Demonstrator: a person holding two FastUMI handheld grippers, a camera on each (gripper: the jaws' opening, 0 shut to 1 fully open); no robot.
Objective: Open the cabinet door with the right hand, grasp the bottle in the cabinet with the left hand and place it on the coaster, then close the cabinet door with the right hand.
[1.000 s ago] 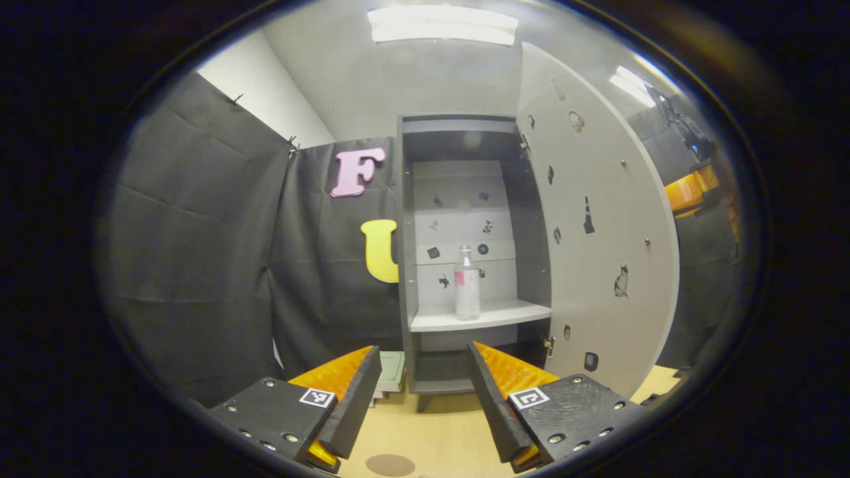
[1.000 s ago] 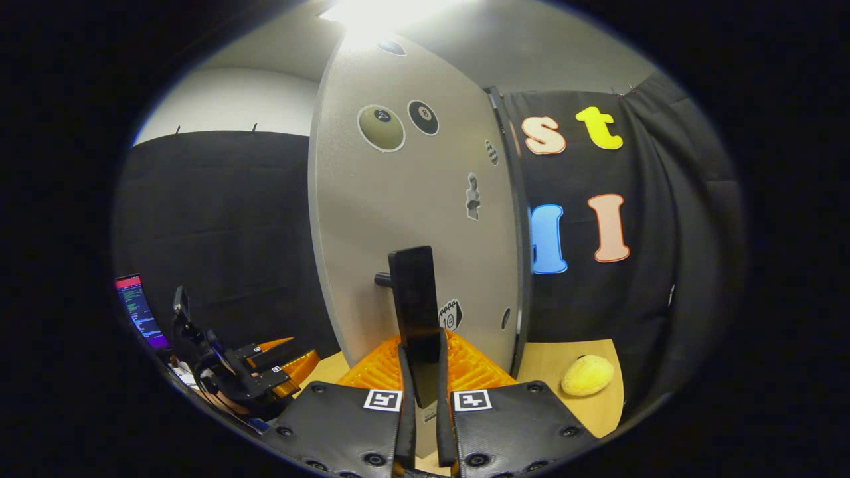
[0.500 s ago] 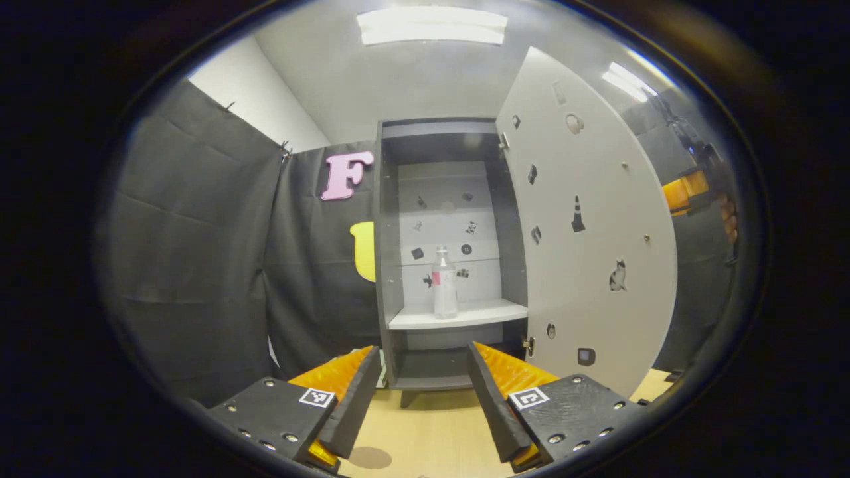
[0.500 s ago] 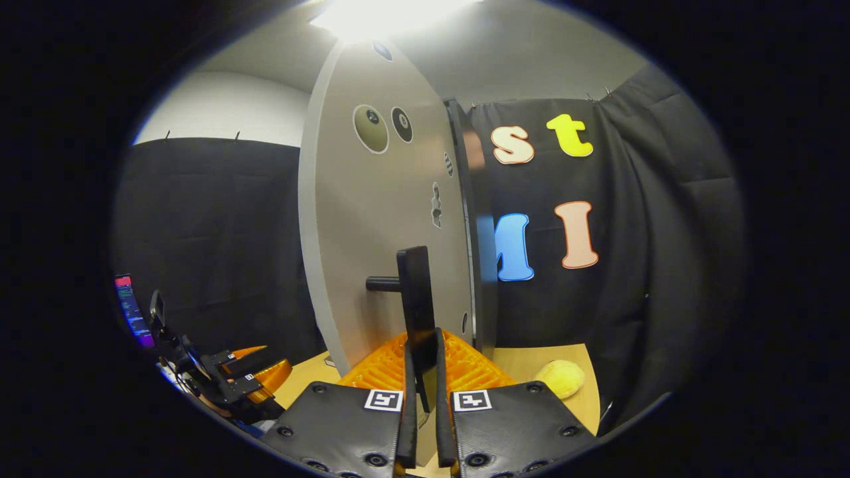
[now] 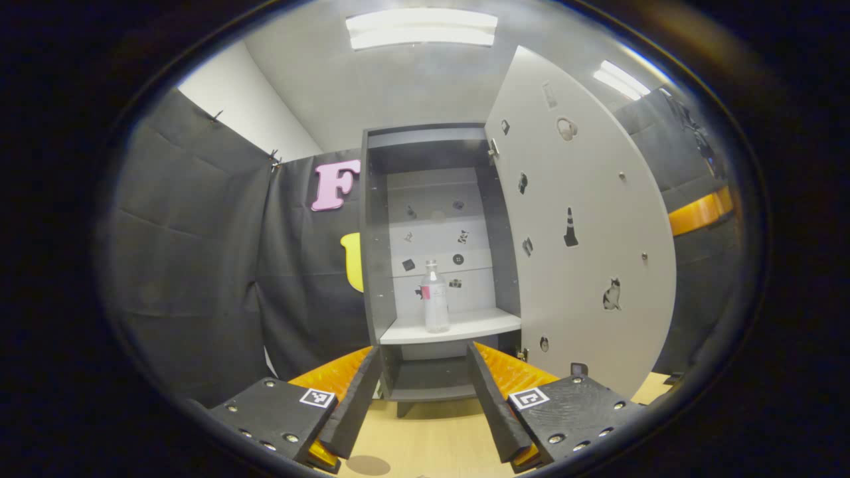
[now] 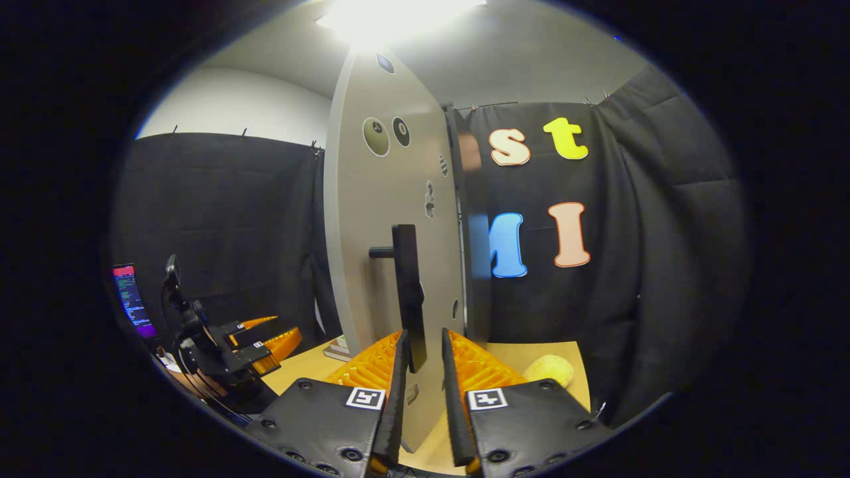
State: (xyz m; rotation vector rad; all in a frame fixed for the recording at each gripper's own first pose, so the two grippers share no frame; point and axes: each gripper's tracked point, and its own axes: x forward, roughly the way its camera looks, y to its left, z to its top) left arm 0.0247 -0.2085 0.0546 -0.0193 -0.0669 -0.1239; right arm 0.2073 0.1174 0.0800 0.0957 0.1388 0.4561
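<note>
Inside the open cabinet point(image 5: 378, 292) — a bottle point(image 5: 435, 297) upright on its shelf point(image 5: 458, 328).

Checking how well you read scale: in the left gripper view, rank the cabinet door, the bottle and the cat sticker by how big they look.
1. cabinet door, largest by far
2. bottle on the shelf
3. cat sticker on the door, smallest

The door stands nearer the camera, which swells it.

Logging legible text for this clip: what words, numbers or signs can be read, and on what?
Round stickers on the cabinet door: numerals too small to read.
Bottle label: blurred.
Screen: too small.
No text reads clearly.
</note>
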